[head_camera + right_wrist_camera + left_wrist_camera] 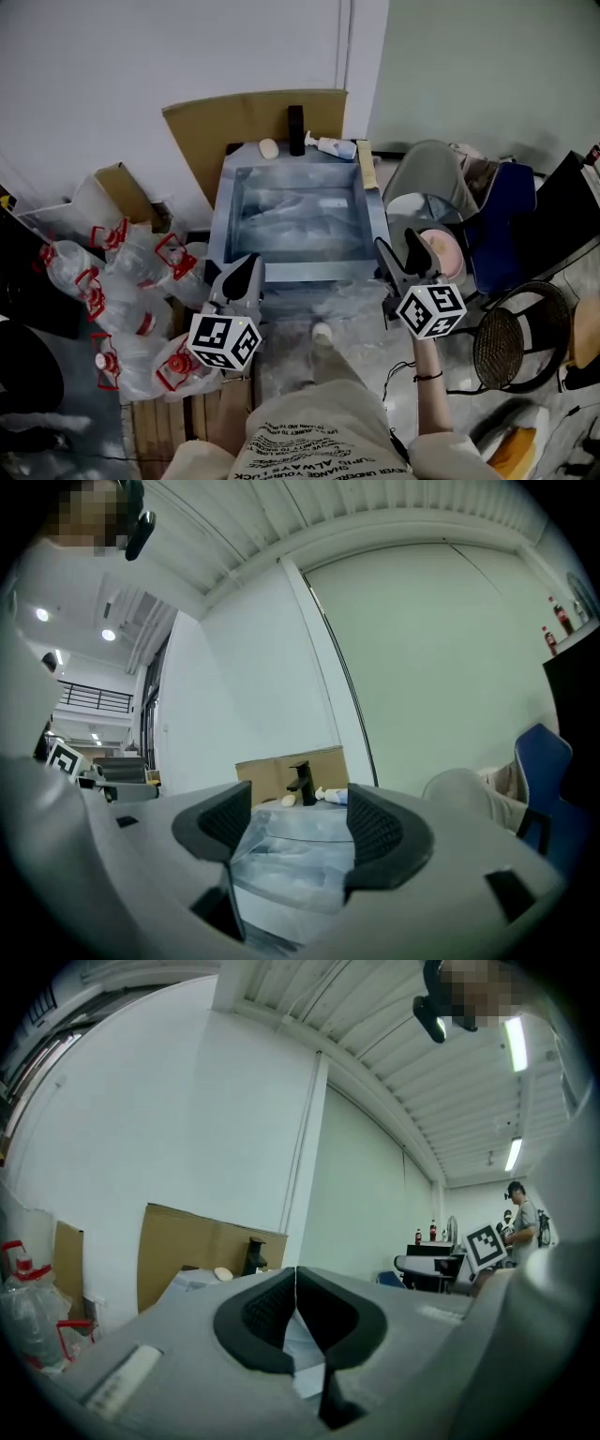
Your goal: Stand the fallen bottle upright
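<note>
Well — left hand-held gripper [296, 1290] clenched, right hand-held gripper [298, 829] released — "ALWAYS" on shirt [319, 441]

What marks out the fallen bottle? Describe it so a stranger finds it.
Find the grey sink in front of the cardboard sheet. On its back ledge, just right of the black tap, lies the bottle. It is long, white and pale blue, on its side; the soap left of the tap is a small oval.

Upside-down print on the person's shirt [319, 442] includes the word "ALWAYS".
</note>
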